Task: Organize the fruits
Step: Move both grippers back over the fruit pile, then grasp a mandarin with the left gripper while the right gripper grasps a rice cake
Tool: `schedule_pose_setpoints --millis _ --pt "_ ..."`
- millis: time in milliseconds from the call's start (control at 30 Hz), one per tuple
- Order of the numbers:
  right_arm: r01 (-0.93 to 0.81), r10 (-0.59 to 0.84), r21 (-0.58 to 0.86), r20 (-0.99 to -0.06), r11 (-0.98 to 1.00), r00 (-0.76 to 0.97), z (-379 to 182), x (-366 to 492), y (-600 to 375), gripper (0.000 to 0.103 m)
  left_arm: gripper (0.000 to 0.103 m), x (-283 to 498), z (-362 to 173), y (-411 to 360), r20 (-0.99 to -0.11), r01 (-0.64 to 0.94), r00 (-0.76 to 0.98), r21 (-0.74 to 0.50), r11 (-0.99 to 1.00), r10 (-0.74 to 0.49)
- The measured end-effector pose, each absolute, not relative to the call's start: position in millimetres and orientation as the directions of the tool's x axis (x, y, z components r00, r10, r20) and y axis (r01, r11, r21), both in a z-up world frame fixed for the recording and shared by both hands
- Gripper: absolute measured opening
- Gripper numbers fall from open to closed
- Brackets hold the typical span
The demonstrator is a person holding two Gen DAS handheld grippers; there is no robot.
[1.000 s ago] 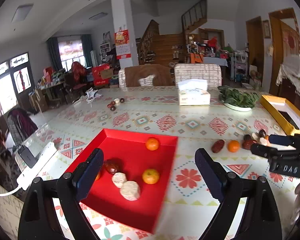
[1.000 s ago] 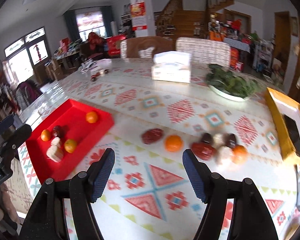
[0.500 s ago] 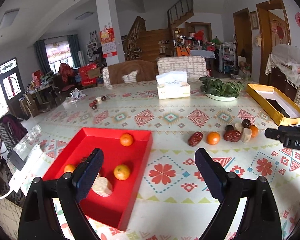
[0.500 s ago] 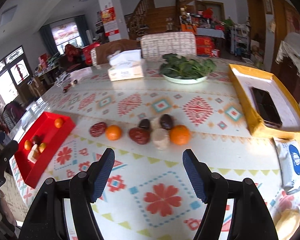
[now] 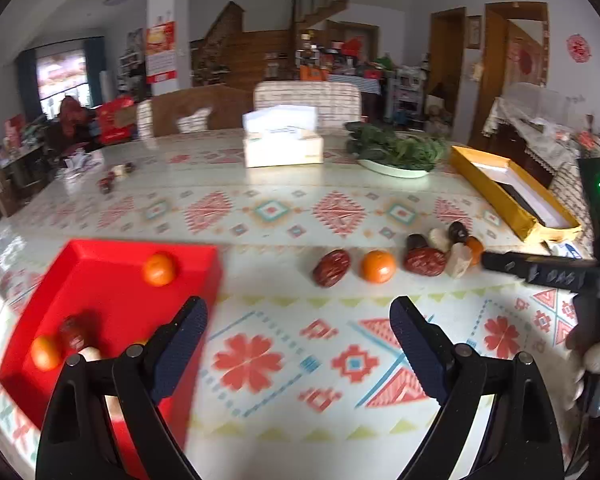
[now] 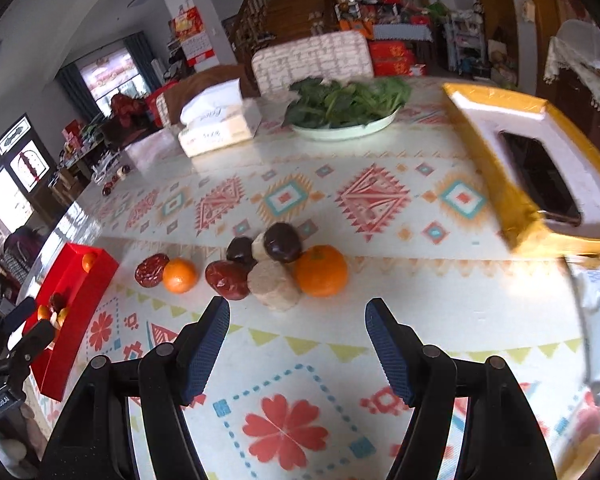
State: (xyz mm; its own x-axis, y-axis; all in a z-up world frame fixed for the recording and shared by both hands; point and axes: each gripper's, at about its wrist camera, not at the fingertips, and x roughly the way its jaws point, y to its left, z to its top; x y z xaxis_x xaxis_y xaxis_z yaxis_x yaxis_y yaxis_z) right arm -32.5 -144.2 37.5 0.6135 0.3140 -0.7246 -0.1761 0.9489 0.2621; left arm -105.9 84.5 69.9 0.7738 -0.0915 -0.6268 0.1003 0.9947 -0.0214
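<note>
Red tray (image 5: 100, 280) at table's left edge; both tongs spread, empty, over bare patterned cloth (image 6: 340, 200).

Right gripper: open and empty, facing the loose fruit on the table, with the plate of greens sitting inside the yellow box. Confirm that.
One detail is wrong. The plate of greens is not inside the yellow box; it stands on the table beside the box, as the right wrist view shows. The rest holds: the right gripper is open and empty, facing the loose fruit.
</note>
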Motion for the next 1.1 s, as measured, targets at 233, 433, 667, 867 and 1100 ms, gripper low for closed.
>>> schedule_pose_setpoints --millis 233,433,667,867,1100 --pt "-0.182 0.317 0.260 -0.739 0.948 0.594 22.2 -14.3 -128.3 0.063 0.051 -58.8 55.0 54.6 -0.675 0.228 0.718 -0.005 0.974 -0.172" --pt "-0.208 0.306 0.226 -0.746 0.952 0.591 21.7 -8.3 -115.4 0.062 0.051 -30.9 41.8 27.8 -0.701 0.324 0.685 0.049 0.945 -0.199" --pt "-0.227 0.354 0.272 -0.733 0.935 0.581 18.9 -9.1 -118.7 0.052 0.051 -7.8 22.9 6.5 -0.739 0.412 0.642 0.106 0.905 -0.206" --pt "-0.242 0.370 0.280 -0.735 0.929 0.568 16.5 -11.3 -118.8 0.045 0.033 -7.9 16.6 1.9 -0.754 0.449 0.620 0.113 0.887 -0.218" --pt "-0.225 0.371 0.295 -0.729 0.929 0.575 15.6 -11.0 -123.4 0.036 0.033 -15.1 20.9 7.2 -0.745 0.441 0.623 0.079 0.894 -0.241"
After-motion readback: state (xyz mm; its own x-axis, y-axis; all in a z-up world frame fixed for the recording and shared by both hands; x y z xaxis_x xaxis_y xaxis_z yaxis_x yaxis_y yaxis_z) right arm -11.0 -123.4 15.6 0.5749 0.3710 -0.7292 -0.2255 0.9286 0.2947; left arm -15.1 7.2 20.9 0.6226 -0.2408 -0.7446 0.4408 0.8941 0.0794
